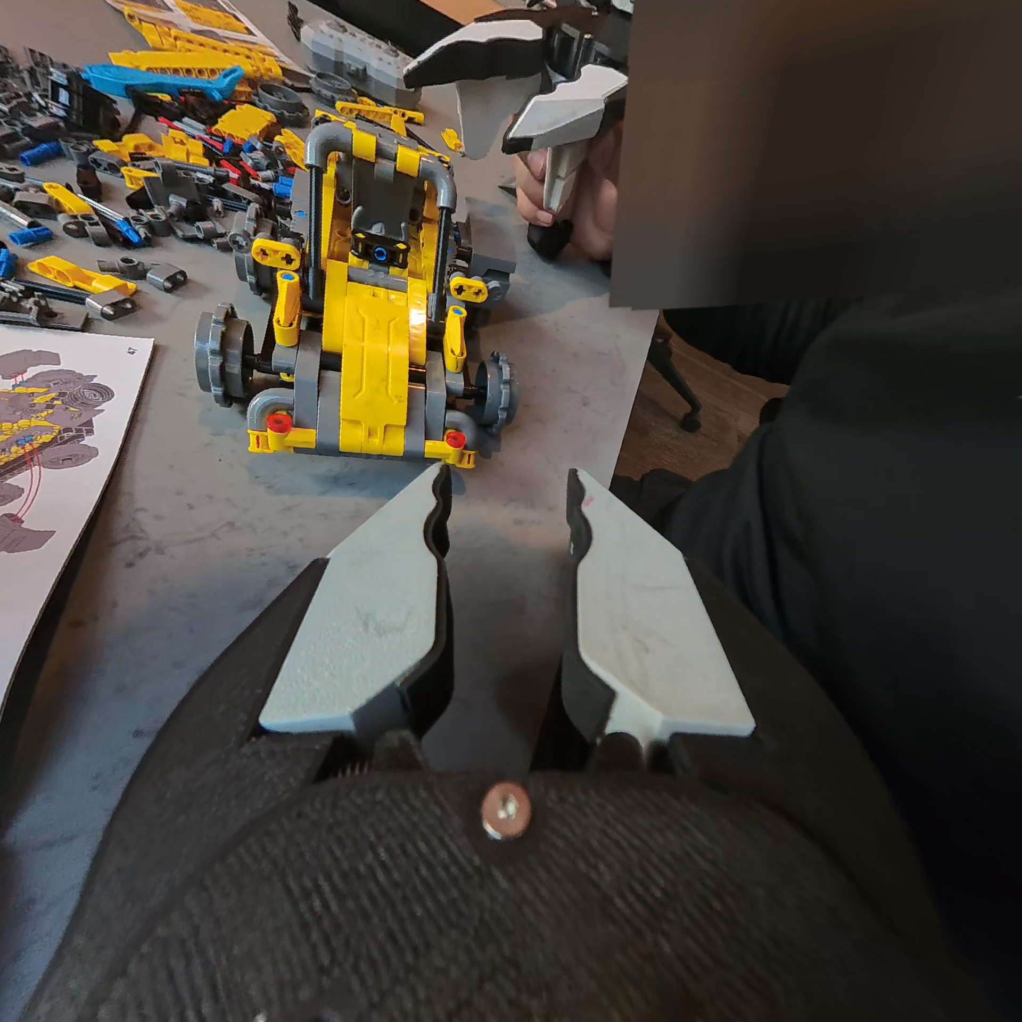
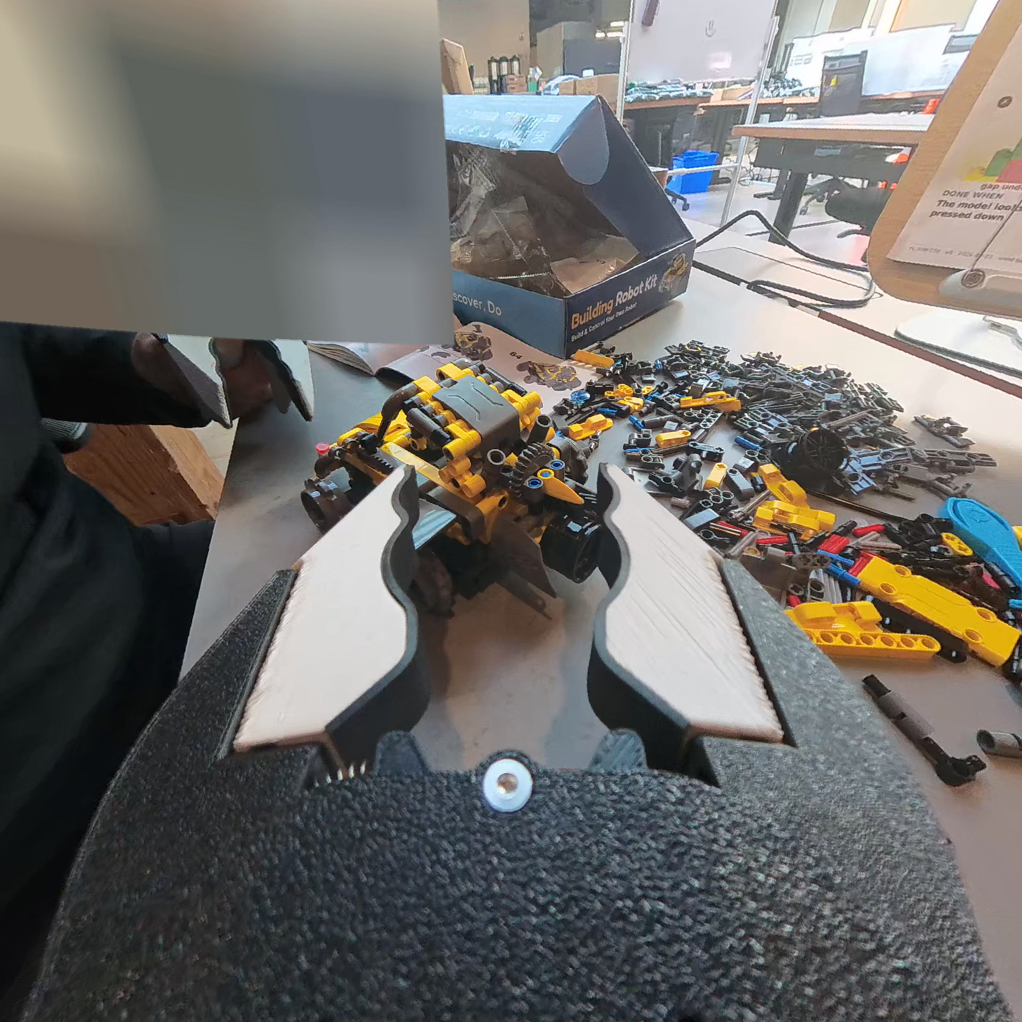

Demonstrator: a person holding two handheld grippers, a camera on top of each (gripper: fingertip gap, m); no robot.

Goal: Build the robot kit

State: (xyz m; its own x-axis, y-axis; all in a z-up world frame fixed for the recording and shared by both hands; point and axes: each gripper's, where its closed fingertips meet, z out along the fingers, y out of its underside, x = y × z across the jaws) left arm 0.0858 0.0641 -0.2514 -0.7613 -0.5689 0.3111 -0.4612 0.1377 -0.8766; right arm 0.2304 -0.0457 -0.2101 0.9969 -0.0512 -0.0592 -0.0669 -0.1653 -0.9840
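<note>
Left gripper (image 1: 506,478): claw spread, holding nothing, just short of the yellow-and-grey brick-built vehicle (image 1: 359,309) on the grey table (image 1: 182,531). Printed instruction sheet (image 1: 50,442) far left. Right gripper (image 2: 506,481): spread, empty, beside the vehicle. Lettered blue cardboard box (image 2: 619,298) beyond; loose bricks (image 2: 774,442) right.

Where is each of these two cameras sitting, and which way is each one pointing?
Left wrist view: on the left gripper, looking along its open fingers at the yellow model; a hand with the right gripper shows beyond.
Right wrist view: on the right gripper, facing the model from the opposite end; the left gripper shows.
Shared: model, both grippers, loose parts, table.
</note>
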